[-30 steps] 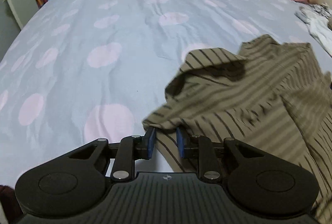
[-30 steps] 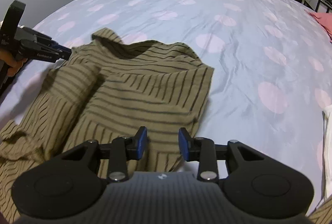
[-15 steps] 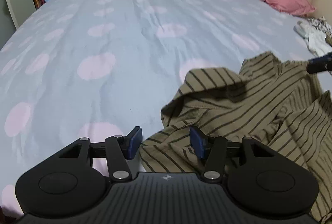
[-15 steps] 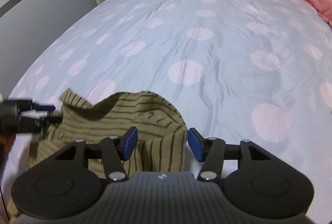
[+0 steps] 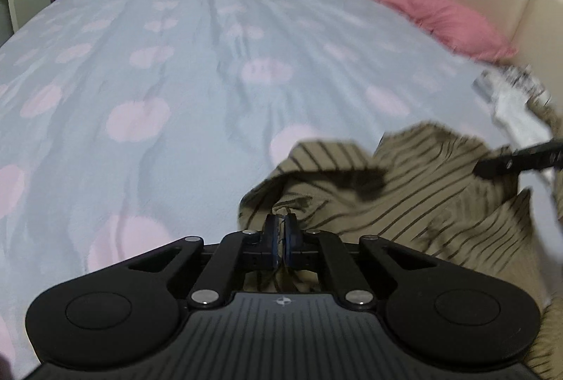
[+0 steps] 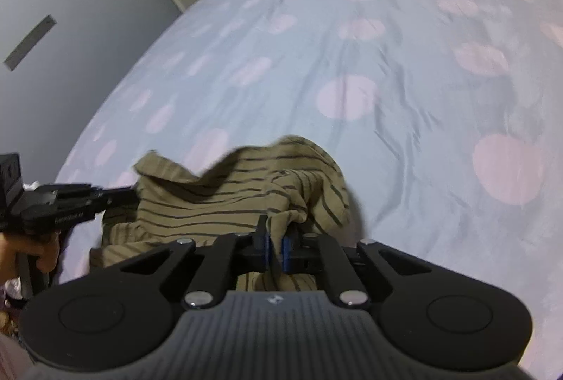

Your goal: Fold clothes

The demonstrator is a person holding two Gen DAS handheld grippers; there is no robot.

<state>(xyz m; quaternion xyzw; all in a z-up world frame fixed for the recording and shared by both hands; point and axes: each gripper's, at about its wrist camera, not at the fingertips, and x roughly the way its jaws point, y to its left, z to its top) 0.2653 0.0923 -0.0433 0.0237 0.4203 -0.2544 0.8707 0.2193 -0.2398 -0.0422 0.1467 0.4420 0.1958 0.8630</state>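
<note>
Left tool [image 5: 280, 226], right tool [image 6: 276, 241] pinch crumpled olive striped shirt [image 5: 415, 190].

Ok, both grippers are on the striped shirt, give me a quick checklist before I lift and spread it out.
1. Left gripper shut on the striped shirt: ok.
2. Right gripper shut on the shirt: ok.
3. Single layer in each grip: cannot tell, the cloth is bunched.
4. Shirt flat: not ok, crumpled.
5. Bedspread ahead bare for spreading: ok.
6. White garment apart from the shirt: cannot tell, blurred.
</note>
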